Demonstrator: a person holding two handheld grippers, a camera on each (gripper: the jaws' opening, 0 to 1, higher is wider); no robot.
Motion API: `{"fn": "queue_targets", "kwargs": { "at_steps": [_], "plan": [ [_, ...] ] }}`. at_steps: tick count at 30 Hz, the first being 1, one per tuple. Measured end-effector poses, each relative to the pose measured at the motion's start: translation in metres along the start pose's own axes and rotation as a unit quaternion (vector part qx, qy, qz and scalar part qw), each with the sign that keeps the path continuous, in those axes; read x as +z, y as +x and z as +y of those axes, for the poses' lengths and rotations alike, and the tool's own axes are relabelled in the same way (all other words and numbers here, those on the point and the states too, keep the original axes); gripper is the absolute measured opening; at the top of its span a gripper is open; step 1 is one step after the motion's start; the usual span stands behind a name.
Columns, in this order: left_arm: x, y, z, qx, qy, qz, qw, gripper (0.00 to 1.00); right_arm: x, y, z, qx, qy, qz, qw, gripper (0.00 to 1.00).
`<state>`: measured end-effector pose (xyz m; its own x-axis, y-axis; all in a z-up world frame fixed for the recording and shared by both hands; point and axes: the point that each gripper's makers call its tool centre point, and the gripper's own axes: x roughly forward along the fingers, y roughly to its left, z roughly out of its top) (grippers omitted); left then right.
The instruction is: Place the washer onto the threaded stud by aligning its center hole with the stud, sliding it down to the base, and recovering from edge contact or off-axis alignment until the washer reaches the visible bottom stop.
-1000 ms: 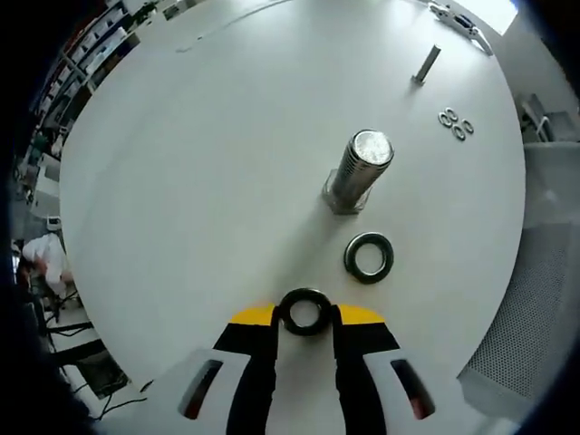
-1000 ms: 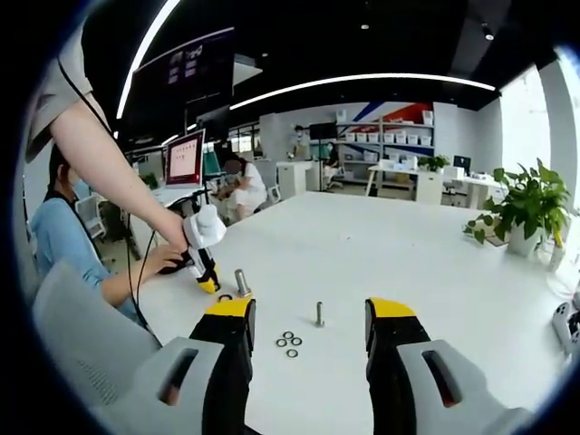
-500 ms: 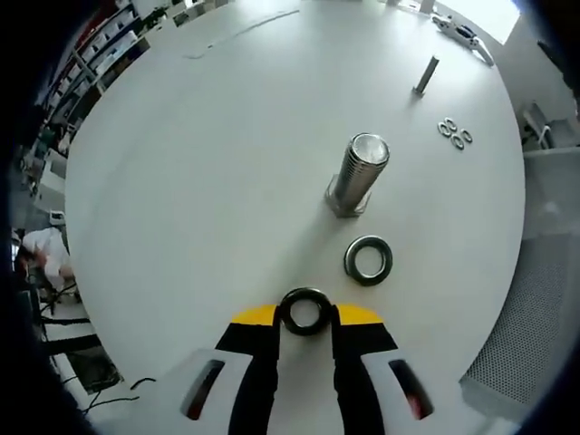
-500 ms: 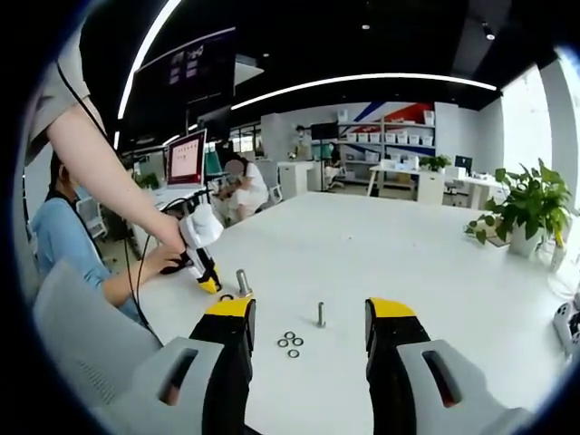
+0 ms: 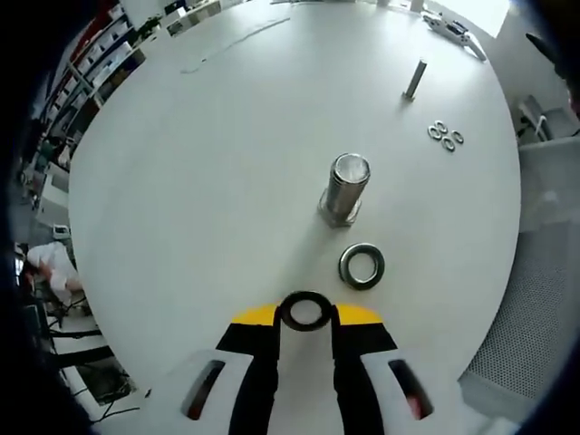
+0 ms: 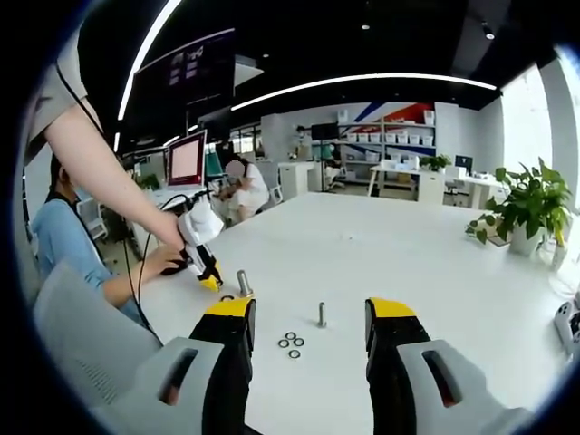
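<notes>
Left gripper (image 5: 305,313) pinches a dark washer (image 5: 305,311) by its rim, jaws pressed on both sides, lower centre of the left gripper view. Threaded stud (image 5: 345,188) stands upright on the white counter (image 5: 199,163), up and slightly right of the jaws, clearly apart; washer hole not over it yet. A spare washer (image 5: 362,266) lies flat between them. Right gripper (image 6: 308,322) idles, jaws spread, nothing held, well back from the stud (image 6: 243,282); left is nearer.
</notes>
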<state>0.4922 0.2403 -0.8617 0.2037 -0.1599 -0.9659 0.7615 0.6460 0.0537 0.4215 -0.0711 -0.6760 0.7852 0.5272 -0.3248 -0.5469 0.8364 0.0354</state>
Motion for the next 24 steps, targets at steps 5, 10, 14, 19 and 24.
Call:
{"fn": "queue_targets", "kwargs": {
  "at_steps": [5, 10, 14, 19, 24],
  "plan": [
    [-0.001, 0.004, -0.004, -0.001, 0.004, 0.005, 1.0000, 0.20, 0.000, 0.000, 0.000, 0.001, 0.000, 0.001, 1.0000, 0.51],
    [0.001, 0.007, -0.009, -0.006, 0.007, 0.004, 1.0000, 0.20, -0.001, 0.000, -0.001, 0.000, 0.000, 0.001, 1.0000, 0.51],
    [0.006, 0.005, -0.008, -0.004, 0.006, -0.004, 1.0000, 0.20, -0.001, 0.000, -0.001, 0.000, 0.002, 0.002, 1.0000, 0.51],
    [0.008, -0.001, -0.004, -0.001, 0.006, -0.011, 0.9999, 0.20, 0.000, 0.000, -0.001, 0.000, 0.004, 0.001, 1.0000, 0.51],
    [0.014, -0.011, -0.004, 0.002, 0.009, -0.025, 0.9997, 0.20, 0.000, 0.000, -0.001, 0.000, 0.003, 0.001, 1.0000, 0.51]
  ]
}}
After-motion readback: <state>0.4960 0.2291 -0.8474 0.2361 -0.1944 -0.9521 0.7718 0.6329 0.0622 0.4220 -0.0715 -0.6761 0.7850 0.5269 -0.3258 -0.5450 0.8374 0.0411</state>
